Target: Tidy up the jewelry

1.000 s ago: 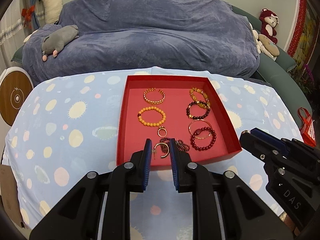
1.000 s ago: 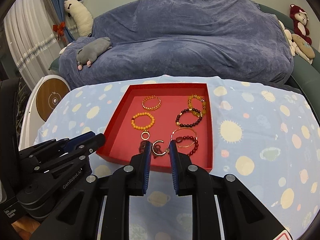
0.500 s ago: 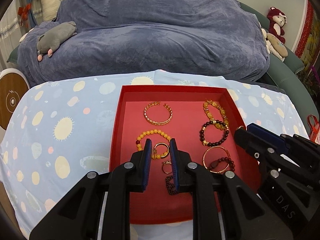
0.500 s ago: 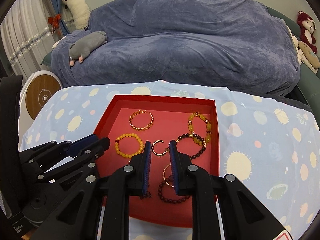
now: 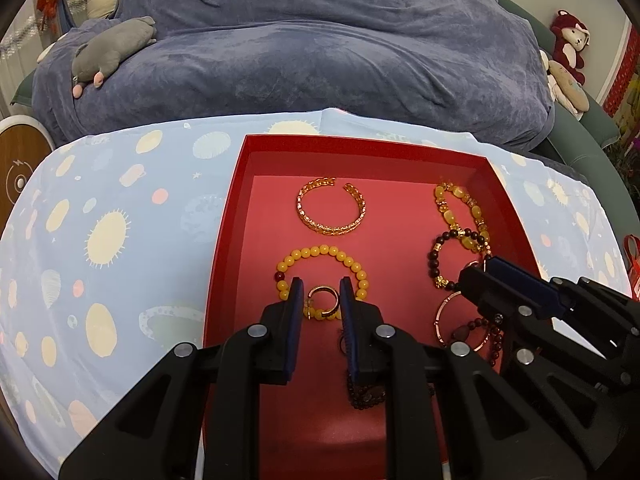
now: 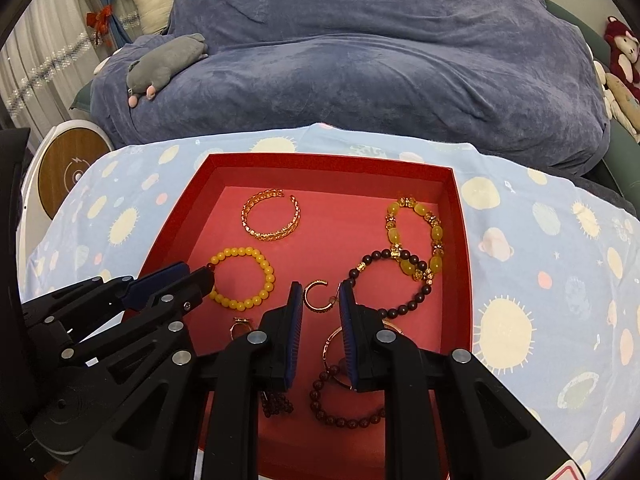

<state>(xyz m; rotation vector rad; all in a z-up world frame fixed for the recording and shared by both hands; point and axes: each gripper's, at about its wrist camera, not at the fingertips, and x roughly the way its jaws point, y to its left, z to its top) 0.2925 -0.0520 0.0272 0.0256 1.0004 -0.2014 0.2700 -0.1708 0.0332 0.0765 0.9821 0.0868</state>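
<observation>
A red tray point(image 5: 224, 240) point(image 6: 460, 240) on the table holds several bracelets and rings. My left gripper point(image 5: 323, 300) is shut on a gold ring point(image 5: 325, 300) and holds it above the yellow bead bracelet point(image 5: 320, 254). My right gripper point(image 6: 320, 300) is shut on an open gold cuff ring point(image 6: 316, 300) above the tray's middle. A gold chain bangle point(image 5: 331, 210) point(image 6: 272, 216) lies at the tray's back left. An amber bead bracelet point(image 6: 416, 236) and a dark bead bracelet point(image 6: 400, 284) overlap at the right. A dark red bead bracelet point(image 6: 344, 408) lies near the front.
The table wears a light blue cloth with sun and planet prints point(image 5: 100, 240). A sofa under a blue-grey cover point(image 5: 320, 48) stands behind it with a grey plush point(image 5: 112, 46). Another gold ring point(image 6: 240, 324) lies in the tray by the left gripper.
Both grippers have moved forward over the tray, each carrying its ring from the front edge toward the tray's middle.
</observation>
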